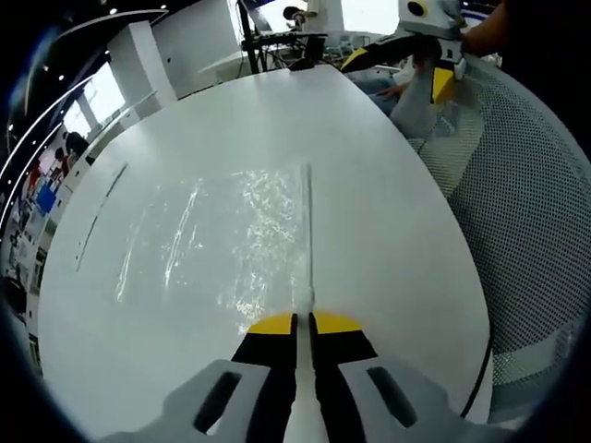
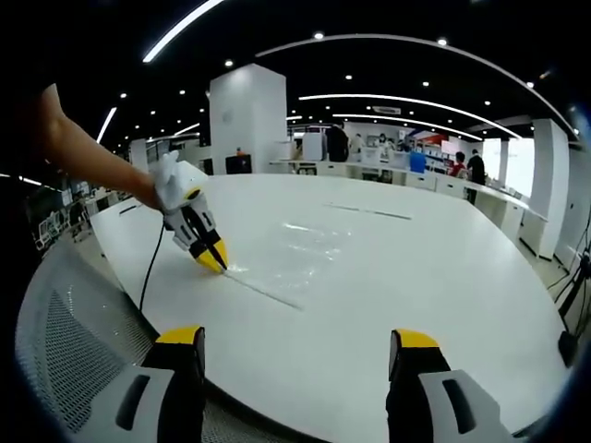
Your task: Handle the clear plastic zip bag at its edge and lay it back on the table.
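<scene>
The clear plastic zip bag (image 1: 231, 231) lies flat on the white table (image 1: 388, 185), its white zip edge (image 1: 307, 231) running straight away from my left gripper (image 1: 304, 318). That gripper's yellow-tipped jaws are shut on the near end of the zip edge. In the right gripper view the left gripper (image 2: 220, 263), held by a person's hand, pinches the zip edge (image 2: 263, 291) of the bag (image 2: 305, 245) at table level. My right gripper (image 2: 295, 346) is open with nothing between its jaws, hanging back over the table's near rim. It also appears as the right gripper (image 1: 397, 69) beyond the far edge.
A grey mesh chair (image 1: 517, 185) stands along the table edge; the same mesh chair (image 2: 65, 341) sits under the person's arm. A black cable (image 2: 152, 268) trails from the left gripper. A dark strip (image 2: 369, 212) lies farther across the table (image 2: 443, 268). Desks, a pillar (image 2: 245, 120) and people fill the background.
</scene>
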A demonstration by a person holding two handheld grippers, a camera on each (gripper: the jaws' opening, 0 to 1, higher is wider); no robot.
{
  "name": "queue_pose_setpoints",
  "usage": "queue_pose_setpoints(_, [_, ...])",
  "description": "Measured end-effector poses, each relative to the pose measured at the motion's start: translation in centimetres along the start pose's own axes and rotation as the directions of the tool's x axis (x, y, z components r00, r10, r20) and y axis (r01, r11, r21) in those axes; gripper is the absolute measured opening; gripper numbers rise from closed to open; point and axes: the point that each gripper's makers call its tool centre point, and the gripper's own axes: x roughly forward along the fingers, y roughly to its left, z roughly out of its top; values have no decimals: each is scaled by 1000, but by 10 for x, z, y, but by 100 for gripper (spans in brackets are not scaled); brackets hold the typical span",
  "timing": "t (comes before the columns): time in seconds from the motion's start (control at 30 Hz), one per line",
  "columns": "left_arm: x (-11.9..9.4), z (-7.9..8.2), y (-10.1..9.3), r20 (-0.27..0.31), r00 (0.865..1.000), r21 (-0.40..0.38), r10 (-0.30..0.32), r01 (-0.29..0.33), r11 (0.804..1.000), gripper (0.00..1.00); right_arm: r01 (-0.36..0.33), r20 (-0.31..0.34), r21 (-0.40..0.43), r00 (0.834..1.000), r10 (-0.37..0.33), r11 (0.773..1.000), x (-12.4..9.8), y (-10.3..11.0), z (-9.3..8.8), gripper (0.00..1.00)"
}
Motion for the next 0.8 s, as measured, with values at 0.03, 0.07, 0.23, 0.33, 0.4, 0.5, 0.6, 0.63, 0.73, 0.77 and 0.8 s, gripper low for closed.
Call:
queue_pose_setpoints(0.03, [0, 0, 0, 0, 1000, -5, -3, 3, 1000, 2, 0, 0, 0, 1000, 0, 1000, 0, 0, 0, 81])
queue_pose_setpoints(0.07, [0, 0, 0, -2, 1000, -14, -6, 6, 1000, 2, 0, 0, -1, 1000, 0, 1000, 0, 0, 0, 81])
queue_pose_setpoints(0.23, [1, 0, 0, -13, 1000, -38, -16, 16, 999, 1, 1, -8, -2, 1000, -1, 1000, 0, 0, -2, 81])
queue_pose_setpoints(0.33, [0, 1, 2, -11, 1000, -78, -18, 17, 997, 0, 2, -15, -4, 1000, -2, 1000, 0, -1, -3, 80])
queue_pose_setpoints(0.4, [0, 1, 3, -12, 1000, -84, -18, 17, 996, 0, -3, -26, -10, 1000, 2, 1000, 0, 0, -4, 79])
queue_pose_setpoints(0.5, [0, 1, 3, -18, 1000, -94, -14, 12, 995, 0, -5, -31, -18, 1000, 4, 1000, 0, 0, -5, 79])
queue_pose_setpoints(0.6, [-1, 3, 3, -22, 1000, -100, -8, 6, 995, 0, -4, -39, -33, 999, 2, 999, 0, 0, -6, 78])
queue_pose_setpoints(0.63, [-1, 3, 2, -22, 1000, -102, -9, 6, 995, 0, -4, -41, -39, 999, 2, 999, 0, 0, -6, 78])
queue_pose_setpoints(0.73, [-2, 4, 2, -23, 1000, -97, -9, 6, 995, 0, -6, -64, -65, 998, 2, 998, 0, 1, -9, 78])
queue_pose_setpoints(0.77, [-3, 5, 1, -25, 1000, -98, -9, 6, 995, 0, -13, -88, -75, 996, 6, 997, 0, 2, -12, 77])
queue_pose_setpoints(0.8, [-4, 5, 0, -26, 1000, -95, -8, 5, 995, 0, -15, -86, -76, 996, 8, 997, 1, 2, -12, 76])
